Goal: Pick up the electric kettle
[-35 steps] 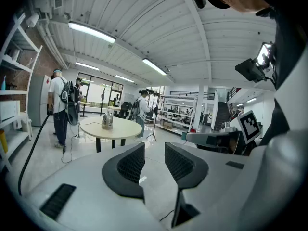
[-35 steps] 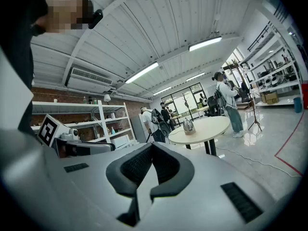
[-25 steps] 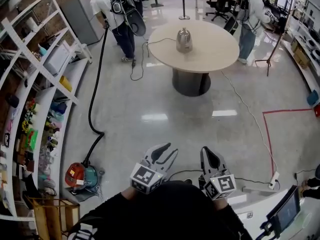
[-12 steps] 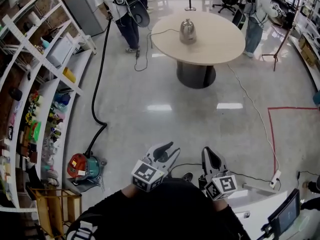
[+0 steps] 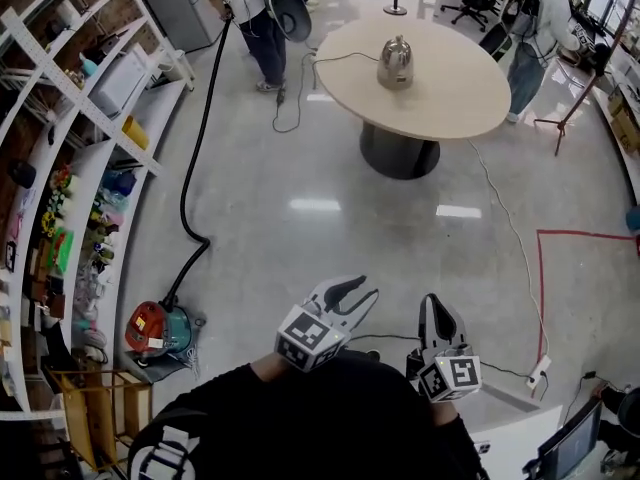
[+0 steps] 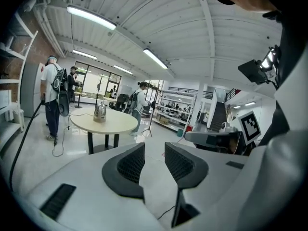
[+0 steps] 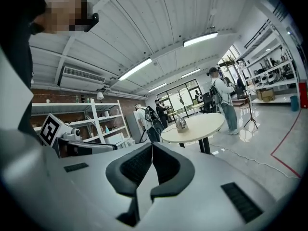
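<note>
The steel electric kettle stands on a round beige table far across the floor, its cord trailing off the left edge. Both grippers are held close to my body, well short of the table. My left gripper is open, with a small empty gap between its jaws. My right gripper is shut on nothing. In the left gripper view the kettle sits small, up and to the left of the left gripper. In the right gripper view the kettle shows above the closed right gripper.
White shelves full of items line the left side. A red and teal vacuum cleaner lies on the floor, its black hose running to a person near the table. Another person stands at the right. Red floor tape and a power strip lie right.
The table and kettle have drifted lower and to the right in the head view and look nearer. Both grippers have shifted slightly right with my body; their jaws look unchanged.
</note>
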A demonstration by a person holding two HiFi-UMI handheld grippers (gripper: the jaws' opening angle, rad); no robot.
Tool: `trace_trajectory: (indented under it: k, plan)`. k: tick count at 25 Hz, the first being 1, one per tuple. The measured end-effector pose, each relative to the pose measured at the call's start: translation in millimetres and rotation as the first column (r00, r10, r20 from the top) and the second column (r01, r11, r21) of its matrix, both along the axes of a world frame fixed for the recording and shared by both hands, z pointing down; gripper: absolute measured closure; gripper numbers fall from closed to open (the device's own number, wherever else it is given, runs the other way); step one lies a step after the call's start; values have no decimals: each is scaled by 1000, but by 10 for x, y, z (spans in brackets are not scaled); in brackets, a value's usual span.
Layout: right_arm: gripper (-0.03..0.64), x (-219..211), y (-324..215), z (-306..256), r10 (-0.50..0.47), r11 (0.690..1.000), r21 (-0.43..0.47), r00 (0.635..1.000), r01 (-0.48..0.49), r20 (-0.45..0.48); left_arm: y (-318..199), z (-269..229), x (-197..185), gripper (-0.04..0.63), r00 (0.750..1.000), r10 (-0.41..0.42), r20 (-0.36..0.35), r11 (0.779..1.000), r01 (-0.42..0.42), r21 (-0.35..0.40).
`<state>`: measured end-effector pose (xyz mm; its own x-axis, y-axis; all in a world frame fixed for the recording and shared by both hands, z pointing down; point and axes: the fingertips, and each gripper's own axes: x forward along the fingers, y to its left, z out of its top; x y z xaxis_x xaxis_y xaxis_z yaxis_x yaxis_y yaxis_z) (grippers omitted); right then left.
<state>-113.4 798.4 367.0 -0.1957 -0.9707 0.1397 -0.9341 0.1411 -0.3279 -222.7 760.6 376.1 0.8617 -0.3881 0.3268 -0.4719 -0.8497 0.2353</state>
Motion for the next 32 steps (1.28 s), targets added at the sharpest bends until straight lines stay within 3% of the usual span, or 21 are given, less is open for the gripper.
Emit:
trace_trajectory:
  k: [4, 14, 19, 25, 32]
  plan:
    - [603, -145, -565, -47, 14, 1000, -15, 999, -15, -44, -613, -71, -122, 454, 999, 13, -48, 1000, -12, 9]
    - [603, -640, -1700, 63, 25, 993, -108, 993, -38, -116, -1797, 177, -619, 454, 994, 18, -104, 993, -30, -118]
    - [603, -701, -2116, 41, 17, 991, -125, 989, -36, -144, -2204, 222, -747, 454, 991, -6, -132, 990, -13, -141]
    - [603, -882, -2570, 83, -53, 991, -134, 986, 32, -159, -2572, 270, -901, 453, 986, -70, -151, 987, 47, -151]
    - [603, -973, -3173, 132, -173, 982, -95, 978, 162, -114, -2998, 305, -1065, 454, 977, -190, -92, 977, 179, -118]
